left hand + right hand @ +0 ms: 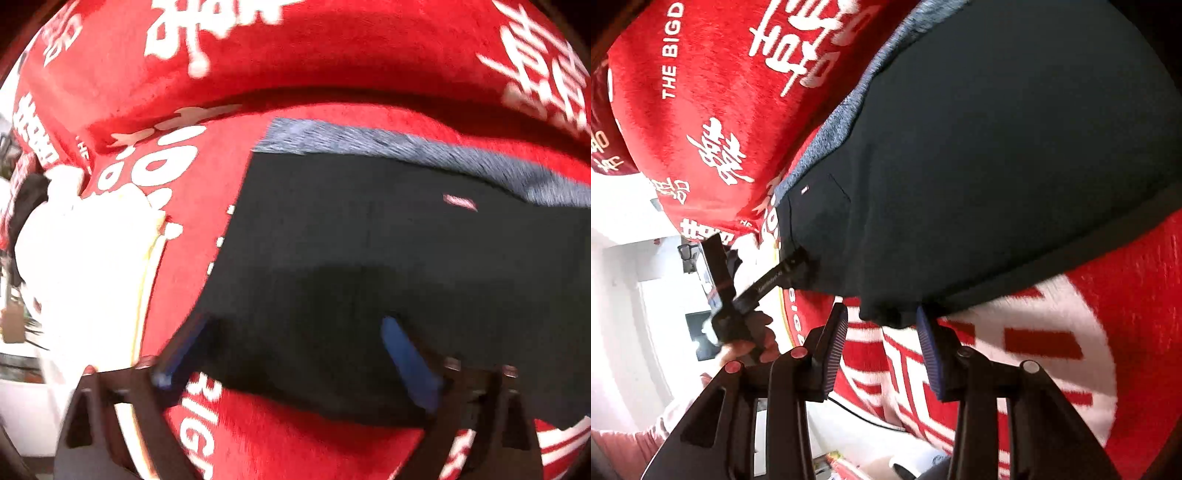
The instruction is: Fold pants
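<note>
Red plush blanket [332, 92] with white printed characters and the words "THE BIGD" covers the surface under everything; beyond its edge, in the right wrist view, a bright white room shows, too washed out to read. Dark navy pants [369, 240] lie spread on the blanket, with a heathered grey-blue waistband [424, 155] along their far edge in the left wrist view and a small red-and-white label [460, 202] just below that band. In the right wrist view the pants [997, 147] fill the upper right, the waistband [842, 114] running up their left side, and the label [804, 190] sitting near the corner.

Left gripper [291, 347] has its blue-padded fingers [410, 362] spread wide, lying over the near edge of the pants; motion blur hides whether the pads touch the cloth. From the right wrist camera that same left gripper [798, 266] reaches the pants' corner, held by the person's hand [746, 347].

Right gripper [882, 332] is also wide apart, its ribbed blue pads [929, 347] either side of a hanging fold at the pants' lower edge, gripping nothing. Beneath it the blanket [701, 92] shows bold white and red stripes
</note>
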The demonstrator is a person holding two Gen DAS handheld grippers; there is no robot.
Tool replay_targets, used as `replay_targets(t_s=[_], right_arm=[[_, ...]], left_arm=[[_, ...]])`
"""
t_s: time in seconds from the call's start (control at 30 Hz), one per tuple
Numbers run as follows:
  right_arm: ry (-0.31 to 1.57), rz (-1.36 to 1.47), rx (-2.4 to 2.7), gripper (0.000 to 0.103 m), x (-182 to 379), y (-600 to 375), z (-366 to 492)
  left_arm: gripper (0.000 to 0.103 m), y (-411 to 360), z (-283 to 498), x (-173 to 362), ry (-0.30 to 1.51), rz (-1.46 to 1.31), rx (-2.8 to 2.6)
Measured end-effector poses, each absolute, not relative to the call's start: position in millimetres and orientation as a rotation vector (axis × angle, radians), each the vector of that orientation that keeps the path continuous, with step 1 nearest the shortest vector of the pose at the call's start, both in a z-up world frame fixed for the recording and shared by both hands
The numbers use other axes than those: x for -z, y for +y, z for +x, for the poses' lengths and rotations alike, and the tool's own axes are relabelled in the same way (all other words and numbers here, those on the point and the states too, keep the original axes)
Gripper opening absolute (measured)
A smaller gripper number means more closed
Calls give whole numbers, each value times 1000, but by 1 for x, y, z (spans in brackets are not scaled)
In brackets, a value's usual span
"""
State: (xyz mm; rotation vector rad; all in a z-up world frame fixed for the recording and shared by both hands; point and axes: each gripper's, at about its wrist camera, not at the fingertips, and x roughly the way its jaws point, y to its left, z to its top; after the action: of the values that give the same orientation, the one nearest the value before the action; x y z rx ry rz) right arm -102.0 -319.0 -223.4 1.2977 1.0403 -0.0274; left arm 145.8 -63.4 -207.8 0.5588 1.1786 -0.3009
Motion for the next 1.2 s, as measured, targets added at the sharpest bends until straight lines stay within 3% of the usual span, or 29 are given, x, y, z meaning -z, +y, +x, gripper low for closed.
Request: replay_targets(t_s=[0.17, 0.27, 0.3, 0.4, 0.53, 0.63, 0.7, 0.9, 1.03, 1.13, 1.2], right_arm=[[994, 1391, 72, 42, 233, -329, -106], [996, 1404, 130, 11, 226, -337, -106], [978, 1375, 122, 10, 214, -339, -105], [981, 1211, 136, 9, 182, -329, -115], [1105, 1164, 199, 9, 211, -314, -121], [1137, 1152, 174, 20, 204, -322, -135], [1180, 1067, 197, 21, 190, -329, -144], [1150, 713, 359, 21, 142, -392, -147], [1270, 545, 414, 20, 170, -413, -143], [1201, 554, 393, 20, 172, -407, -164], [1232, 577, 391, 20, 173, -406, -172]], left_arm=[[103, -50, 152, 209, 1229, 447, 366], [103, -51, 151, 207, 1230, 459, 380], [103, -50, 151, 206, 1233, 460, 383], [103, -46, 154, 206, 1228, 459, 407], [103, -47, 152, 206, 1215, 479, 414], [103, -54, 145, 197, 1228, 520, 380], [103, -62, 131, 186, 1229, 521, 409], [103, -143, 60, 167, 1207, 500, 661], [103, -195, 13, 200, 1234, 597, 734], [103, -186, -8, 205, 1141, 602, 729], [103, -181, -4, 203, 1185, 591, 742]])
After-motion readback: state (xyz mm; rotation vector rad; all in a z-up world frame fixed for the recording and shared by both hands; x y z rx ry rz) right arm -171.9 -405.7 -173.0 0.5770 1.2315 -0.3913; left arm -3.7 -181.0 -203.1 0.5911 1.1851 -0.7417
